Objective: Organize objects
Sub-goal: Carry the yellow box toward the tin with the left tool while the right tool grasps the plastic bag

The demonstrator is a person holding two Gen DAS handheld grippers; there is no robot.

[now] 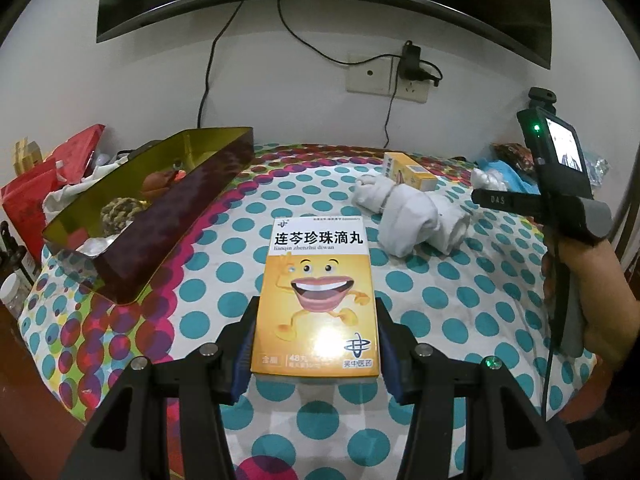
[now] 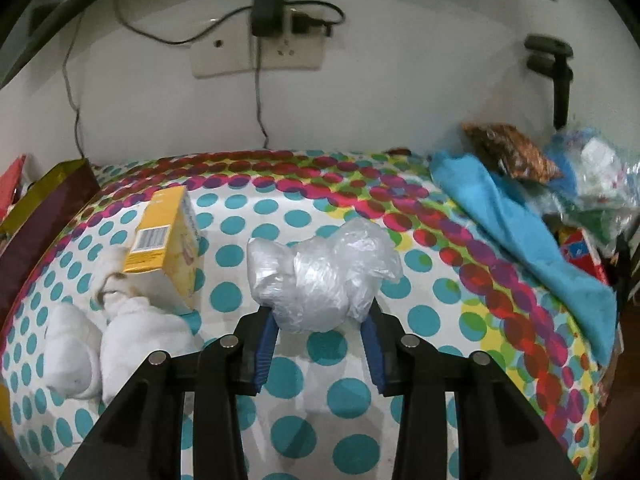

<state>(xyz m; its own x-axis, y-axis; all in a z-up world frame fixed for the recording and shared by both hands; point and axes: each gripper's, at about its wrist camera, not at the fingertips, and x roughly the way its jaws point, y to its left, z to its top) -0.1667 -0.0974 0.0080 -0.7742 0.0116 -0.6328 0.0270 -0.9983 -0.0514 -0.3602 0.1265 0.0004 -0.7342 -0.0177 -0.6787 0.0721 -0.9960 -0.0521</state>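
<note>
Orange medicine box [image 1: 316, 300] clamped in left gripper [image 1: 316, 344], long axis toward 12; open tin [image 1: 160, 216] at its 10 o'clock. Right gripper [image 2: 320, 340] squeezes plastic bag wad [image 2: 320, 280], dead ahead, farther from tin.

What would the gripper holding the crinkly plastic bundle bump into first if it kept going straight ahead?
Probably the dotted tablecloth just beyond the plastic bundle held by the right gripper, since it tilts downward. The yellow box sits off to its left, though depth is unclear.
</note>
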